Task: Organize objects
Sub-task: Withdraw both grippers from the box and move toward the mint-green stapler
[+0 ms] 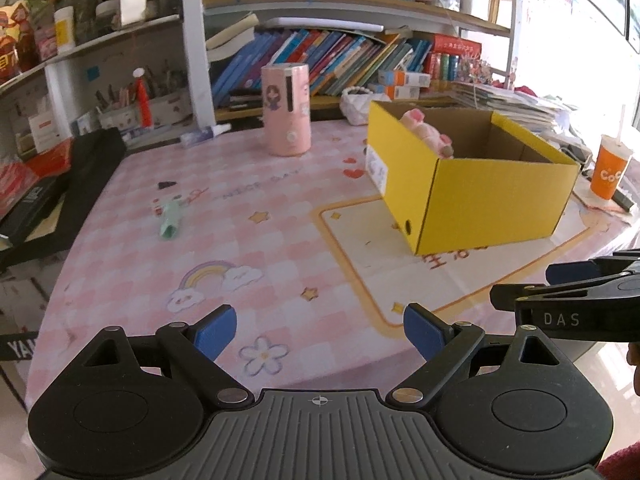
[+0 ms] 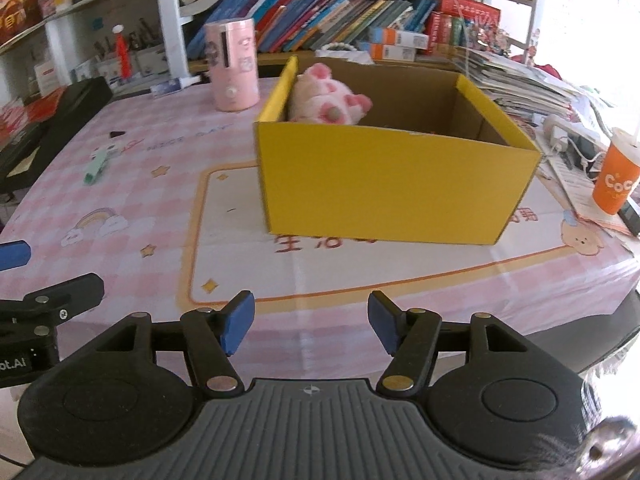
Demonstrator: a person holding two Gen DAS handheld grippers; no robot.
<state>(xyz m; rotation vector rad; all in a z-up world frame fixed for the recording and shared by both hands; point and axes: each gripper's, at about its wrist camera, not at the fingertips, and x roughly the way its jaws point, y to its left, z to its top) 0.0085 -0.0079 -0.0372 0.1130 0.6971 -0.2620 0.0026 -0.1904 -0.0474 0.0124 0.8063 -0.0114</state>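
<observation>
Ribbed black left gripper [image 1: 319, 330]: blue rubber pads spread wide, nothing between them, over the near table edge. Black right gripper [image 2: 310, 326]: blue pads parted, nothing between them; its arm in the left view bears white letters "DAS".

Table cover [image 1: 280, 248]: glossy pink-and-white check plastic, printed with a rainbow, clouds, stars, a flower and faint lettering "NICE DAY"; a cream panel with orange border carries red characters, partly hidden.

Open yellow corrugated cardboard box [image 2: 392, 184]: rectangular, brown inside, standing on the cream panel; white label on one end, unreadable.

Pink-and-white plush toy [image 2: 324, 100]: soft, rounded, lying inside the box against its left wall.

Pink cylindrical container [image 1: 286, 110]: upright, cartoon girl printed on it, behind and left of the box.

Pale green tube-like item [image 1: 170, 222]: lying flat on the left of the table, well apart from the box.

Orange paper cup [image 2: 616, 178]: white letters "CoC", straw; right of the box.
</observation>
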